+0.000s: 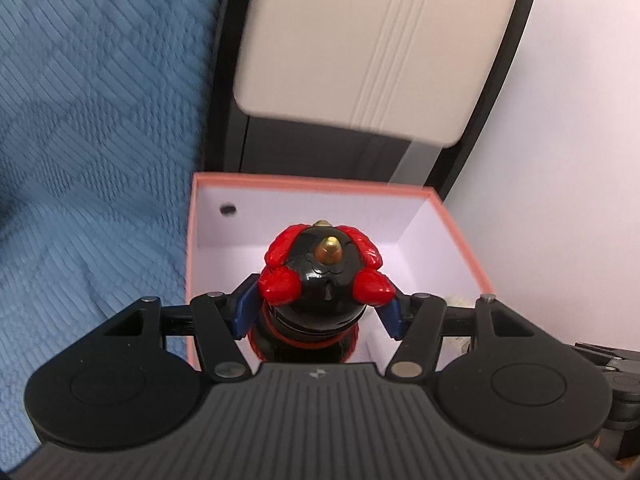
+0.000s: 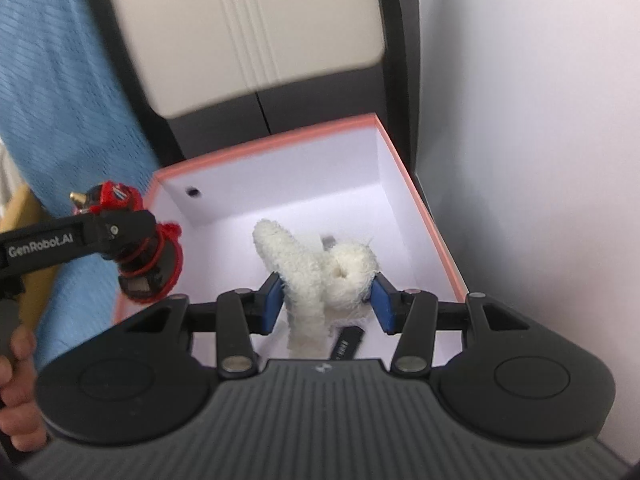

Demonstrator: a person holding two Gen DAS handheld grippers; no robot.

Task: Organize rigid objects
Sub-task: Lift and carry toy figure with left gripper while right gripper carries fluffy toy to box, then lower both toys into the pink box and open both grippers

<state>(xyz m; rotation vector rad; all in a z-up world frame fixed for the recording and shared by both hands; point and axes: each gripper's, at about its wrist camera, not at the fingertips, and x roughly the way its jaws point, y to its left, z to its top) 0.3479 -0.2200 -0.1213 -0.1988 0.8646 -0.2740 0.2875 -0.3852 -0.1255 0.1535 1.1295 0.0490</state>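
Note:
My left gripper (image 1: 318,306) is shut on a black and red toy figure (image 1: 324,280) with a gold tip, held over the left edge of an open pink box (image 1: 192,240) with a white inside. The right wrist view shows that toy (image 2: 148,256) in the left gripper (image 2: 120,236) at the box's left rim. My right gripper (image 2: 326,300) is shut on a white fluffy plush toy (image 2: 316,268) inside the pink box (image 2: 436,236). A small black stick-shaped object (image 2: 346,344) lies on the box floor under the plush.
A blue quilted bed cover (image 1: 88,140) lies to the left. A beige and black headboard panel (image 1: 360,48) stands behind the box. A white wall (image 1: 580,160) is on the right. A hand (image 2: 16,392) holds the left gripper's handle.

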